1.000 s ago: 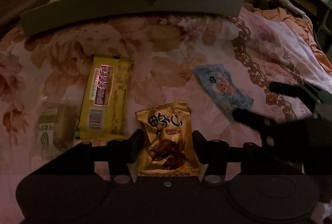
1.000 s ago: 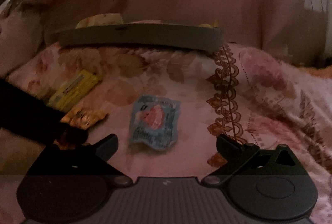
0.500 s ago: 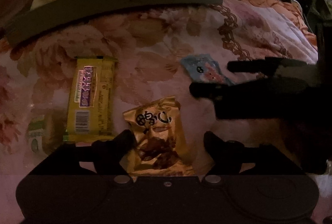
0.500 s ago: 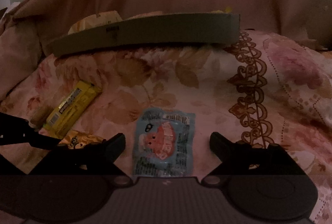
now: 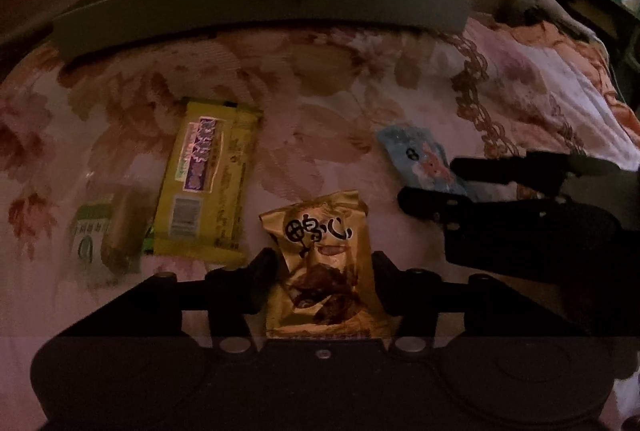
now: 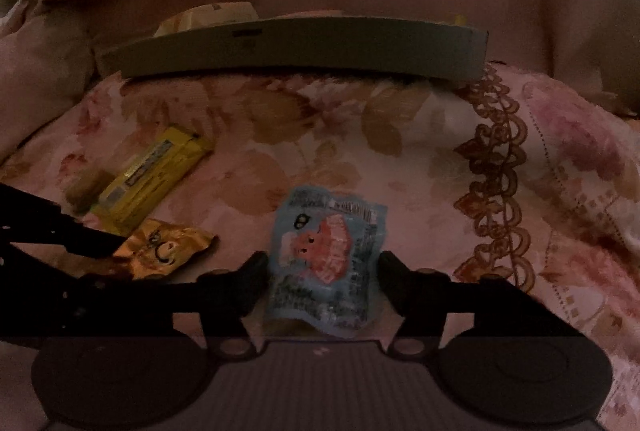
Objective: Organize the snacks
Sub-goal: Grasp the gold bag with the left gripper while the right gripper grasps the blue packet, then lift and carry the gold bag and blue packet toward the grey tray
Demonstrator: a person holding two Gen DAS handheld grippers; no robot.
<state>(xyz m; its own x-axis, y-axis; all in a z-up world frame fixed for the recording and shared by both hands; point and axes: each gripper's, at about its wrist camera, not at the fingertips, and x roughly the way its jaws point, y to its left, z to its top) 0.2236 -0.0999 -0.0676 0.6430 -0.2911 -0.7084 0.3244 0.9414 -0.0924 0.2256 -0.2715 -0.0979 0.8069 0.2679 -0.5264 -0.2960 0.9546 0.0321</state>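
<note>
A gold snack packet (image 5: 326,263) lies on the floral bedspread between the fingers of my left gripper (image 5: 324,267), which has closed on its sides. A blue packet with a pink figure (image 6: 326,263) lies between the fingers of my right gripper (image 6: 322,267), which has closed on it. The right gripper shows in the left wrist view (image 5: 432,183) over the blue packet (image 5: 420,159). The gold packet also shows in the right wrist view (image 6: 164,247). A yellow bar packet (image 5: 208,179) lies left of the gold one.
A grey tray (image 5: 260,7) with snacks in it stands at the back of the bed. A green-and-clear packet (image 5: 104,231) lies at the far left. Rumpled bedding (image 5: 560,79) lies to the right, and a pink curtain hangs behind the tray.
Both grippers have narrowed around their packets. The right gripper has moved forward over the blue packet, which now sits between its fingers.
</note>
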